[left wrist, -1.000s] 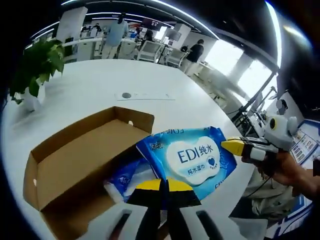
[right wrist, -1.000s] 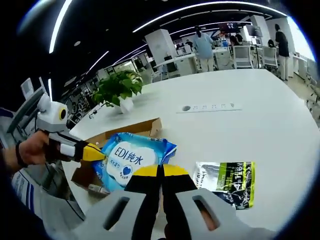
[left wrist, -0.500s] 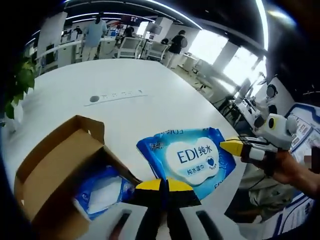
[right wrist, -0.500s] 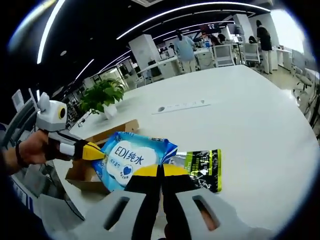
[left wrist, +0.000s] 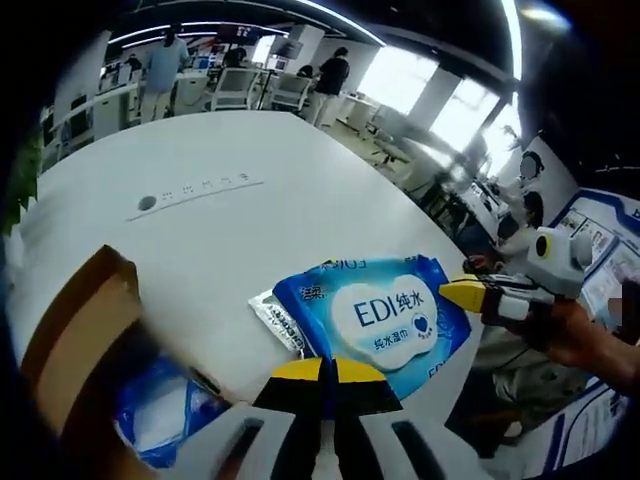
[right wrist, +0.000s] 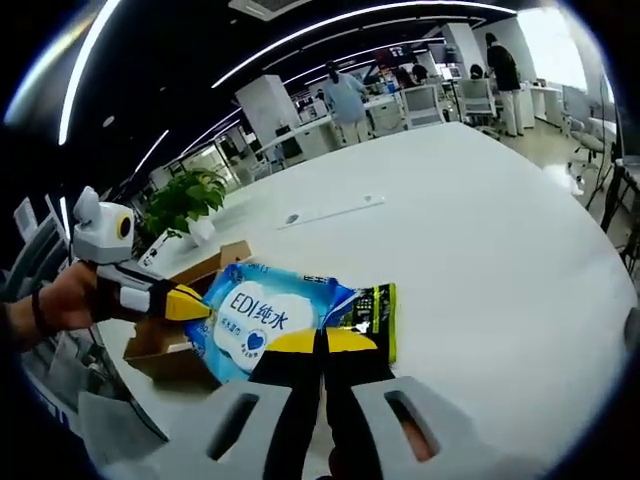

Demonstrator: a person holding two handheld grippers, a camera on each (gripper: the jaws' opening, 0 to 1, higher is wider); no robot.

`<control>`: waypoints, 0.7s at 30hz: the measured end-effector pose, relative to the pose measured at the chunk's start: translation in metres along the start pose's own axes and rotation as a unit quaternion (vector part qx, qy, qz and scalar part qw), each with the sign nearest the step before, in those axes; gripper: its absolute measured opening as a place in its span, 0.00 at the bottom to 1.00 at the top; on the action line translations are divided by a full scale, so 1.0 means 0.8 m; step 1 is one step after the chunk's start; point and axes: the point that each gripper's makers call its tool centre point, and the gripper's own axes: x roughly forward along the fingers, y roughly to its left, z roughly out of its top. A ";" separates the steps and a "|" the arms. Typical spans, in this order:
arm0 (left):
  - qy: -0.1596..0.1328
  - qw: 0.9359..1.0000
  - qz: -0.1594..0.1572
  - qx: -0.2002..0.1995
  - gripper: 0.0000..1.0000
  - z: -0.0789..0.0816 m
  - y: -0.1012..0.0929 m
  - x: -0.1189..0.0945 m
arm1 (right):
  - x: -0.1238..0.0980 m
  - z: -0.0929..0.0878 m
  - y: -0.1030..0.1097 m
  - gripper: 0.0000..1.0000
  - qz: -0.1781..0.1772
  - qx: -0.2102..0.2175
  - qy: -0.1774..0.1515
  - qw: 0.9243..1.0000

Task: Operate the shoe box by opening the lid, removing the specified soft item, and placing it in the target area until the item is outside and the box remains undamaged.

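Our fingers are clenched on both sides: the left gripper (left wrist: 322, 368) pinches one edge of the soft blue "EDI" wet-wipe pack (left wrist: 375, 315) with its yellow-tipped jaws closed, and the right gripper (right wrist: 321, 341) clamps the opposite edge, so we carry the pack between us above the white table (left wrist: 200, 215). The pack is fully out of the open brown cardboard shoe box (right wrist: 175, 335), which sits off to one side with another blue-and-white packet (left wrist: 165, 415) inside it. Over the last second we have swung the pack away from the box; the box has slid toward the edge of the left gripper view, and the flat green-and-black foil pouch (right wrist: 375, 310) now lies just beneath the pack. We judge removal done, with only the set-down left.
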 end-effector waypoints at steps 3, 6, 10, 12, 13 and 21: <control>0.003 1.000 -0.001 0.002 0.00 0.000 -0.003 0.006 | -0.001 -0.001 -0.005 0.00 -0.004 0.003 0.002 1.000; 0.006 1.000 -0.002 0.000 0.00 0.000 -0.003 0.012 | 0.001 -0.003 -0.012 0.00 -0.005 0.004 0.004 1.000; 0.009 1.000 -0.001 -0.002 0.00 0.002 -0.001 0.017 | 0.008 -0.003 -0.018 0.00 -0.004 0.004 0.008 1.000; 0.009 1.000 0.001 -0.003 0.00 0.003 0.001 0.019 | 0.012 -0.001 -0.020 0.00 -0.003 0.004 0.011 1.000; 0.009 1.000 0.002 -0.002 0.00 0.004 0.003 0.021 | 0.015 0.000 -0.022 0.00 -0.003 0.003 0.013 1.000; 0.010 1.000 0.014 -0.011 0.00 0.006 0.018 0.031 | 0.044 0.011 -0.029 0.00 0.007 -0.009 0.028 1.000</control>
